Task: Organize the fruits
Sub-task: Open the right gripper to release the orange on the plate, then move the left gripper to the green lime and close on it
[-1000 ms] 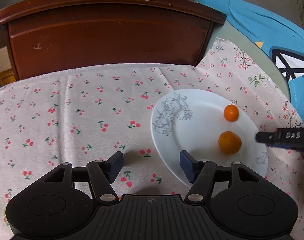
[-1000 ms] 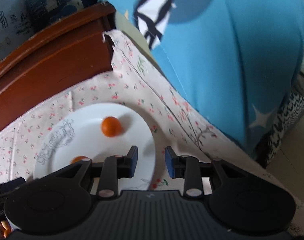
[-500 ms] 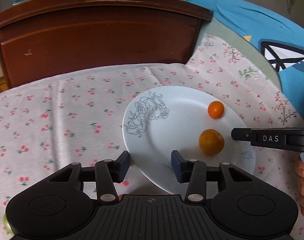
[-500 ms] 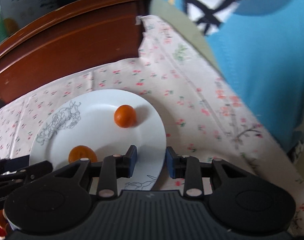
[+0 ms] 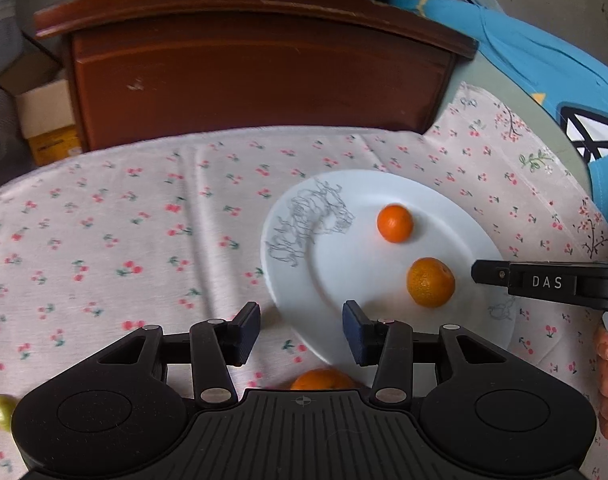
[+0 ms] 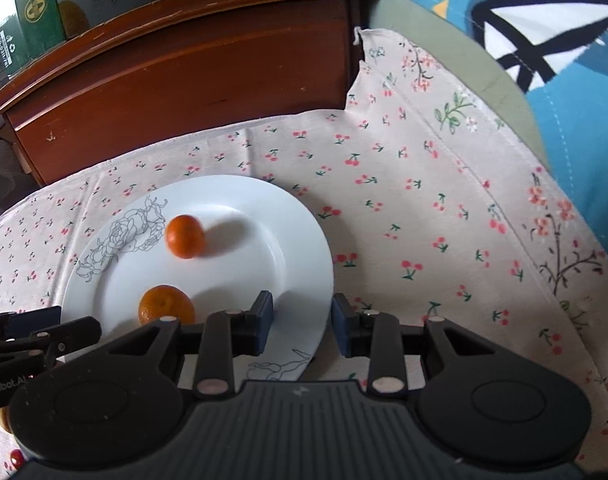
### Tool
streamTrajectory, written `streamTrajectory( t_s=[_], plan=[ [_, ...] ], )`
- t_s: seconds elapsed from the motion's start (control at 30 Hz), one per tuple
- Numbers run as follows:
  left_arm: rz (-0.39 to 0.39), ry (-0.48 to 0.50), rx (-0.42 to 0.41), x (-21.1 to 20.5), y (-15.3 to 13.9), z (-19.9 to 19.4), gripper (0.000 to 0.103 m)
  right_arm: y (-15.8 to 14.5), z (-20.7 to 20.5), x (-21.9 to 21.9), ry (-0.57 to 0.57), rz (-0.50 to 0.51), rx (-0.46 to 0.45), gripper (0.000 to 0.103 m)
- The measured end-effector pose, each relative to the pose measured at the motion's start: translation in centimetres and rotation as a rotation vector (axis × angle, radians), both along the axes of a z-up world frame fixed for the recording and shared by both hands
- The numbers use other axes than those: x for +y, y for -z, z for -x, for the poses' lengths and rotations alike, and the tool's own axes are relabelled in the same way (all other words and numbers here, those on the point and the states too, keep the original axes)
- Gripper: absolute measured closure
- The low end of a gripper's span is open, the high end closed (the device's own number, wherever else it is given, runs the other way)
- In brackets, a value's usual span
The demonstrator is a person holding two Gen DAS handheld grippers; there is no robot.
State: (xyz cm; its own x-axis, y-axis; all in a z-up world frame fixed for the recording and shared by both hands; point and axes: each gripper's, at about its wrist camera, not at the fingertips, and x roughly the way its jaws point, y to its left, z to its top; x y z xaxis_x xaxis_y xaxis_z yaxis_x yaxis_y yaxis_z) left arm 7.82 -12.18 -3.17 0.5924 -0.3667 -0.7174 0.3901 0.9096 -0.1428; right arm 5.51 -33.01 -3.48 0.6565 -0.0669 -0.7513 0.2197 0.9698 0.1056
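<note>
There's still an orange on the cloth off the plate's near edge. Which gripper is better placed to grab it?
Left, probably. The loose orange lies just below the open left gripper, between its fingers. The right gripper, also open and empty, straddles the plate rim; that orange is out of its view.

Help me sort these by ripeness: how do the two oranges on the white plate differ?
The far orange looks smaller, smoother and more reddish; the near orange looks larger, duller yellow-orange, with pitted skin. The far orange sits beside the rose drawing near the middle of the plate; the near orange sits close to the right gripper. Both are round, unpeeled and resting loose on the plate, touching neither each other nor a gripper.
</note>
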Motion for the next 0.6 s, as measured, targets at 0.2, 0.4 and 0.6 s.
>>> streamTrajectory(
  t_s=[0.2,0.4,0.6],
  plan=[
    [0.028,-0.039,0.02,1.8,-1.4,0.7,0.057,-0.3,-0.3,0.3,0.026,0.002,0.018,0.067],
    [0.028,-0.056,0.024,4.1,-3.7,2.2,0.041,-2.4,1.3,0.9,0.029,-0.031,-0.013,0.065],
    [-0.008,-0.078,0.024,6.6,-5.2,3.7,0.033,-4.3,3.9,1.9,0.007,-0.096,-0.063,0.064]
  ],
)
